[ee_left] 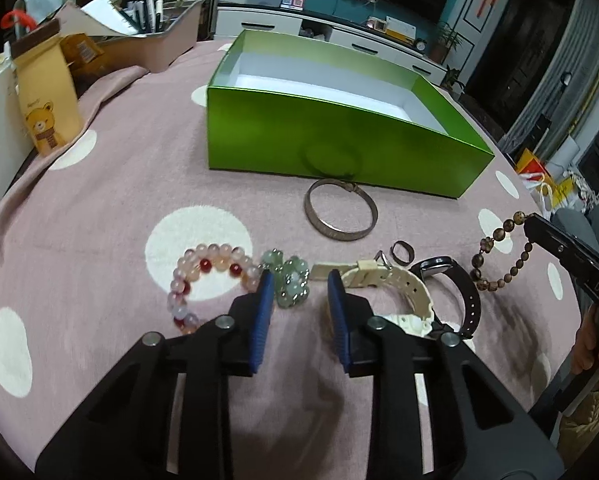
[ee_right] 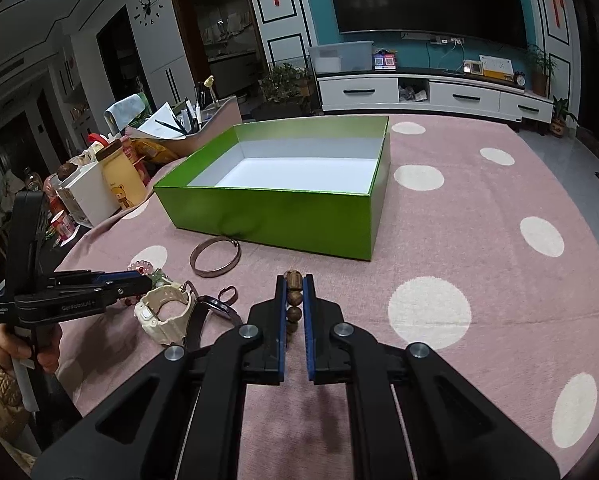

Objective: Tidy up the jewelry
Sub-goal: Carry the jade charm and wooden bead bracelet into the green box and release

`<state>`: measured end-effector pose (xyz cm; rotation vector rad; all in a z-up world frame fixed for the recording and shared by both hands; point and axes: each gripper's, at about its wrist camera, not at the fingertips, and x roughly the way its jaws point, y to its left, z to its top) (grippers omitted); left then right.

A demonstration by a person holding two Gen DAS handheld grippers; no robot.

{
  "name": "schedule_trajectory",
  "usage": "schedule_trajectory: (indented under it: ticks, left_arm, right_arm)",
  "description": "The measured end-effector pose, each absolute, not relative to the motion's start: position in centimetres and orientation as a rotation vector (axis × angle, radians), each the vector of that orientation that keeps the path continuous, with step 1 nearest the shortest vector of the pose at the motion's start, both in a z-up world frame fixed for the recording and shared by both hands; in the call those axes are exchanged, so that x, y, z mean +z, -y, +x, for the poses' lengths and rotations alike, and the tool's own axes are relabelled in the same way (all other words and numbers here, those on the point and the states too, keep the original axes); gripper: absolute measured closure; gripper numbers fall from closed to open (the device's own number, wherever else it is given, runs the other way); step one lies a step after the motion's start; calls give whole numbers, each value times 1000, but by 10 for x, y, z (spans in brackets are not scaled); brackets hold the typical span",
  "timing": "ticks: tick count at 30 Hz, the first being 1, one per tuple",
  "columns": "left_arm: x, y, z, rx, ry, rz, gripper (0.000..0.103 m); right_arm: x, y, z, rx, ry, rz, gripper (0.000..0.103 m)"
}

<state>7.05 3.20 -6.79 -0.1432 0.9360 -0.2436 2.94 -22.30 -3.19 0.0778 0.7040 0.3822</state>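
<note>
Right hand-held gripper point(ee_right: 294, 286) pinching wooden bead bracelet point(ee_right: 293, 280) (lifted), green box point(ee_right: 267, 210) beyond

From my left wrist cam, the cream watch point(ee_left: 395, 292) is partly behind my own right finger, so I can't see its face. The black watch point(ee_left: 455, 280) tucks behind it at 3 o'clock, dial hidden. The right gripper point(ee_left: 533, 226) is cut off by the frame edge, so its fingertips don't show here. On the right cam, the wooden bead bracelet point(ee_right: 294, 284) drops behind the pads, most of the strand hidden. The pink bead bracelet point(ee_right: 141, 267) is mostly behind the left gripper point(ee_right: 147, 282).
</note>
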Motion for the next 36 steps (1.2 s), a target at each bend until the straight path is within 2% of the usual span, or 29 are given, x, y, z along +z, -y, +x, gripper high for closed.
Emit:
schedule_trajectory:
  ticks: [3,9,18,28,36]
  left_arm:
    - [-75,-33,77,-237,-956,-154,86]
    - [-82,-35,82,-235,-967,-180,92]
    - [-67,-45,76,-218,-923,-221,93]
    - [-13,-46,71,-226,-804,-184,93]
    - [30,-32,97,-230,-727,-122,93]
  right_arm:
    - [-33,221,30,386,-705,78,96]
    - [-34,222,30,378,-710,81,96]
    - [-28,218,27,385,-696,75,96]
    - [-1,215,27,407,-633,50,96]
    - [30,206,48,413,-550,19,96]
